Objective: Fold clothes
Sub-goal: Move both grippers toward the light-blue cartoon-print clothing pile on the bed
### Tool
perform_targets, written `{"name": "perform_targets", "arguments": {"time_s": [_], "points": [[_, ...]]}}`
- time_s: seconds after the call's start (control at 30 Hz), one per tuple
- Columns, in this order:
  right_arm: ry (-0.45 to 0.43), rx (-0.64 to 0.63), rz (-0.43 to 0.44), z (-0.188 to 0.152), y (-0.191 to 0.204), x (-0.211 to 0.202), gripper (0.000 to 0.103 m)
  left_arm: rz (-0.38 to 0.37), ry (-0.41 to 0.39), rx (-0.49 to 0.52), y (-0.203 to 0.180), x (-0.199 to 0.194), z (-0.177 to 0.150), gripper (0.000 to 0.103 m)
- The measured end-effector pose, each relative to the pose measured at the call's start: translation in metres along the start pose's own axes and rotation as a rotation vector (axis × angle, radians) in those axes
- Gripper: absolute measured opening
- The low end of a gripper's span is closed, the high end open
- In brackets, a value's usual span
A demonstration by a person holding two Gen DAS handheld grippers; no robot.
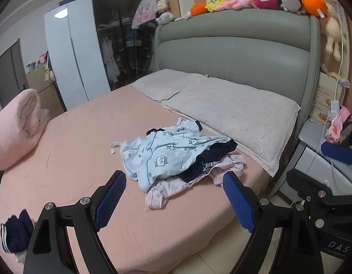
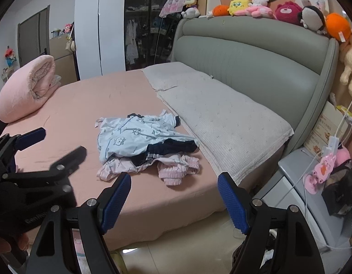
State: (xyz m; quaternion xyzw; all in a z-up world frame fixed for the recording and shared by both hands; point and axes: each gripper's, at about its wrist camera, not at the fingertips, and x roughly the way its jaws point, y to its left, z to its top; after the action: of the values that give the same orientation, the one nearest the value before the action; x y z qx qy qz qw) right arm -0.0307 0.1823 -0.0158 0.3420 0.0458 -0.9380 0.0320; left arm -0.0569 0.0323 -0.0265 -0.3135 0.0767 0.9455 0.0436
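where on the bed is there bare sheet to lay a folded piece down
The widest bare patch of pink sheet lies between the clothes pile and the rolled pink quilt. A narrower strip runs along the near bed edge below the pile. Crowded: the pile itself against the grey pillows, and the near-left corner with the dark folded garment.

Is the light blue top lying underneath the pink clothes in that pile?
No, the light blue top lies on top of the pile, with the pink clothes poking out beneath it.

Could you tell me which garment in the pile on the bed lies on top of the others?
The light blue garment with owl prints; the navy piece and the pink garments lie under it.
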Motion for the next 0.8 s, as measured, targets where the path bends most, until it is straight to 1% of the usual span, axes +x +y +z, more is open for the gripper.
{"name": "perform_targets", "arguments": {"time_s": [0.07, 0.13, 0.2, 0.33, 0.47, 0.57, 0.67, 0.8], "points": [[0.002, -0.001, -0.001, 0.003, -0.001, 0.005, 0.078, 0.0, 0.001, 0.024, -0.003, 0.007, 0.004, 0.087], [0.004, -0.001, 0.0, 0.005, -0.002, 0.01, 0.078, 0.0, -0.021, 0.076, -0.006, 0.013, 0.009, 0.087], [0.006, 0.005, 0.004, 0.008, -0.005, 0.015, 0.078, 0.012, -0.037, 0.102, -0.006, 0.019, 0.014, 0.087], [0.009, -0.004, -0.004, 0.012, -0.007, 0.023, 0.078, 0.003, -0.023, 0.062, 0.002, 0.037, 0.023, 0.087], [-0.002, -0.021, -0.008, 0.015, -0.006, 0.027, 0.078, -0.003, 0.024, 0.003, 0.009, 0.056, 0.028, 0.087], [-0.012, -0.031, -0.006, 0.02, -0.004, 0.032, 0.078, 0.027, 0.039, -0.022, 0.011, 0.062, 0.032, 0.087], [-0.016, -0.046, -0.004, 0.024, -0.001, 0.039, 0.078, 0.046, 0.029, -0.049, 0.018, 0.064, 0.039, 0.087], [-0.032, -0.081, -0.003, 0.035, 0.005, 0.043, 0.078, 0.005, 0.037, -0.079, 0.034, 0.073, 0.054, 0.087]]}}
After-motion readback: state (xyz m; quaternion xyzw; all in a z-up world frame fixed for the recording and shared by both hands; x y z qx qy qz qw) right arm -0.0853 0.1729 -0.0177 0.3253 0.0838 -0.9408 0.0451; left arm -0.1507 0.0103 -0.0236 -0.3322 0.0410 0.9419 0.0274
